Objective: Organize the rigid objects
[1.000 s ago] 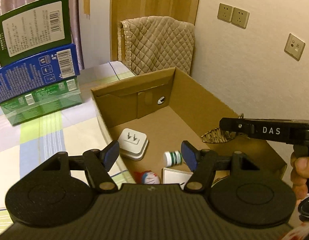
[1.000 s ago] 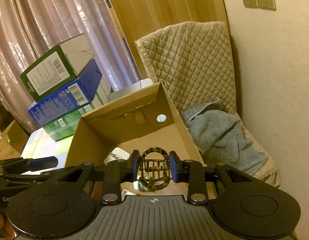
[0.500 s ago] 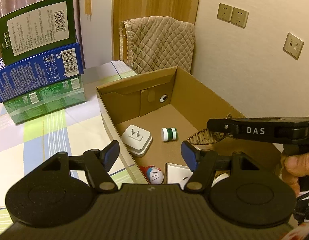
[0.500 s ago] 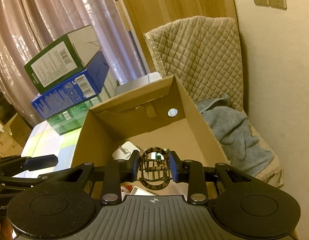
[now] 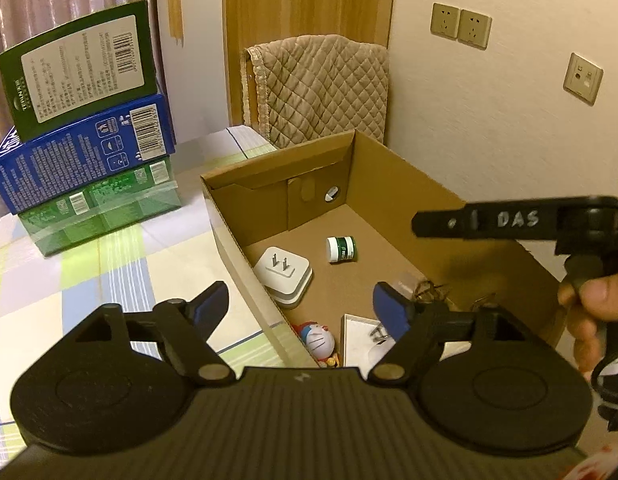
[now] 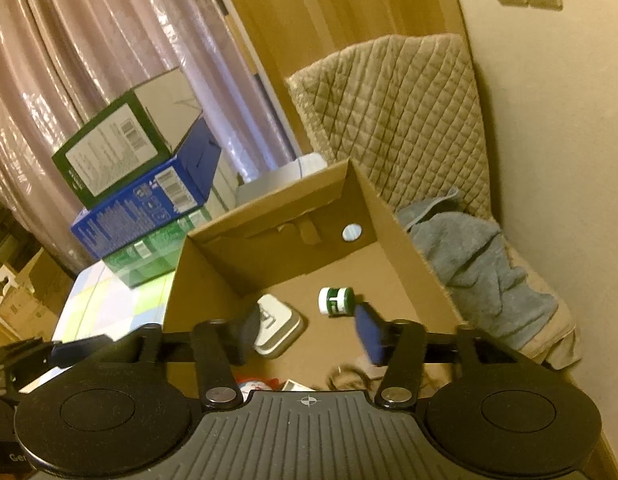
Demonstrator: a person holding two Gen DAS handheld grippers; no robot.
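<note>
Right gripper (image 6: 305, 334) over the cardboard box (image 5: 429, 196), jaws opening with nothing between them — the tortoiseshell hair claw (image 5: 427, 291) lies on the box floor below, just past the right blue pad, blurred in the right wrist view. Left gripper (image 5: 303, 308) hangs over the box's near-left wall, jaws also opening and empty, no contact with anything. In the box so far: white plug adapter (image 5: 283, 276) prongs-up near the left wall, small green-and-white jar (image 5: 341, 249) on its side mid-floor and apart from the adapter, a round blue-and-white cartoon figurine (image 5: 317, 338) at the near end, a flat white box (image 5: 359, 336) beside it. Judgement: the claw drop looks done, and most of the visible loose items sit in the box, so the task reads as well along. What is left I cannot tell — the checked cloth on the desk (image 5: 109, 280) shows nothing loose in these views, only the stack of green and blue cartons (image 5: 85, 148), which may or may not count. Hard to read: the near end of the box is cut off by both gripper bodies, what lies on the flat white box is unclear, and something thin near the right wall by the person's hand (image 5: 593, 300) is too small to name.
</note>
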